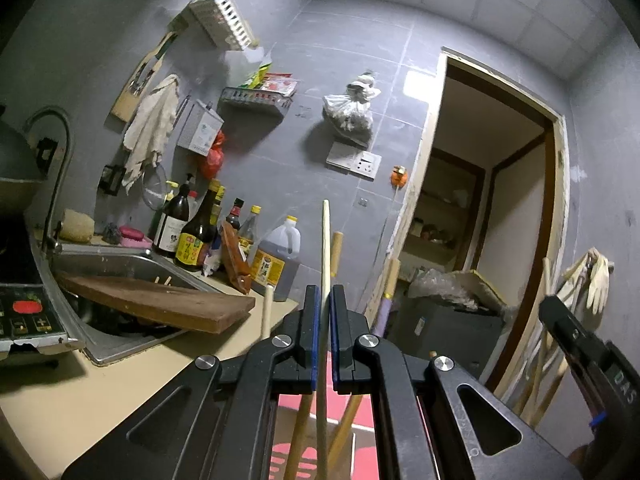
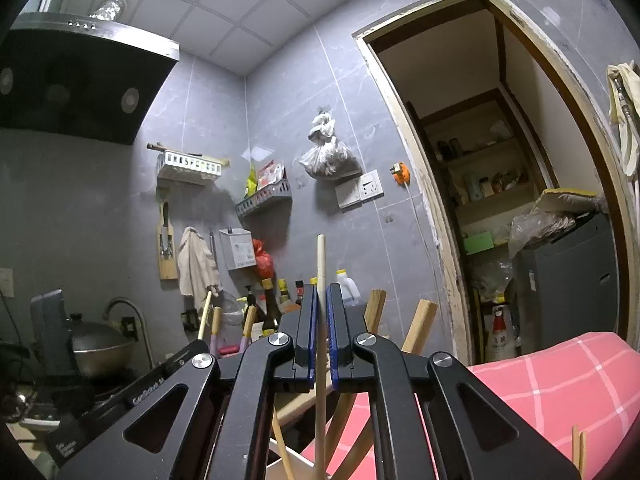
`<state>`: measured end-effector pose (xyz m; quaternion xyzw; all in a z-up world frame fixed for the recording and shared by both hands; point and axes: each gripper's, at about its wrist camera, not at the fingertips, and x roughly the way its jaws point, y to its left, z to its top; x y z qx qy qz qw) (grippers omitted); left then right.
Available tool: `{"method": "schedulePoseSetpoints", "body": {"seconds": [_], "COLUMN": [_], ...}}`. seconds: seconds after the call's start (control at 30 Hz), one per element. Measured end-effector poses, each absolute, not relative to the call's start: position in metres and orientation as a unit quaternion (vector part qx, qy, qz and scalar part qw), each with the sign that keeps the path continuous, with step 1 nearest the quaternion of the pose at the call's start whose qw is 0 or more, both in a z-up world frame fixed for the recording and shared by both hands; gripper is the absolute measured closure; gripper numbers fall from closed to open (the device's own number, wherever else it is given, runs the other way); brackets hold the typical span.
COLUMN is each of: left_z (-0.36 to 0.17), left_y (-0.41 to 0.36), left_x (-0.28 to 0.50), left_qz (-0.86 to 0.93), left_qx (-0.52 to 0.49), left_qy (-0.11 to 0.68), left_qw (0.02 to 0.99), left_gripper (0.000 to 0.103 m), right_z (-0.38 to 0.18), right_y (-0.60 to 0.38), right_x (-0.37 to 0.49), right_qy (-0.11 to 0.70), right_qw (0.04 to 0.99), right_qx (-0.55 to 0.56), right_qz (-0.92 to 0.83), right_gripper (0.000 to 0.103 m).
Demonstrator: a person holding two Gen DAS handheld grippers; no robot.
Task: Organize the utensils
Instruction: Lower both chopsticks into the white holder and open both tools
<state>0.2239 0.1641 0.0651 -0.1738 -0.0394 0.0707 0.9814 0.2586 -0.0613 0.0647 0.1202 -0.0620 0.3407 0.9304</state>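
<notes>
In the left wrist view my left gripper [image 1: 325,294] is shut on a pale wooden utensil handle [image 1: 326,240] that stands upright between the blue pads. Other wooden handles [image 1: 337,252] rise beside it from below. At the right edge of that view is my right gripper [image 1: 568,332]. In the right wrist view my right gripper [image 2: 322,294] is shut on another pale wooden stick [image 2: 321,264], also upright. Flat wooden handles [image 2: 420,324] lean just right of it. My left gripper [image 2: 160,392] shows at the lower left, with several handles [image 2: 248,324] behind it. The utensils' lower ends are hidden.
A sink [image 1: 120,264] with a wooden board [image 1: 160,300] across it lies to the left, with sauce bottles [image 1: 196,236] behind. A wok [image 2: 100,344] sits on the stove. A pink checked cloth [image 2: 540,384] lies lower right. A doorway [image 2: 500,184] opens to a pantry.
</notes>
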Motion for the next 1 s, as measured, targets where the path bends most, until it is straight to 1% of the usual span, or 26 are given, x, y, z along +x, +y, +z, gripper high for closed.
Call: {"method": "schedulePoseSetpoints", "body": {"seconds": [0.17,0.67,1.0], "left_z": [0.058,0.044,0.041], "left_y": [0.160,0.158,0.156], "left_x": [0.224,0.226,0.222], "left_qz": [0.066,0.059,0.044], "left_qx": [-0.158,-0.158,-0.160], "left_qy": [-0.028,0.012,0.028], "left_qw": [0.985,0.986,0.986], "left_gripper": [0.100,0.100,0.098], "right_z": [0.062,0.057,0.054], "right_y": [-0.060,-0.061,-0.060], "right_x": [0.260,0.267,0.261], "right_qy": [-0.057,-0.036,-0.025], "right_qw": [0.931,0.923,0.926], "right_qx": [0.117,0.134,0.117], "right_qz": [0.341,0.358,0.357], "right_gripper": [0.100,0.100,0.098]}}
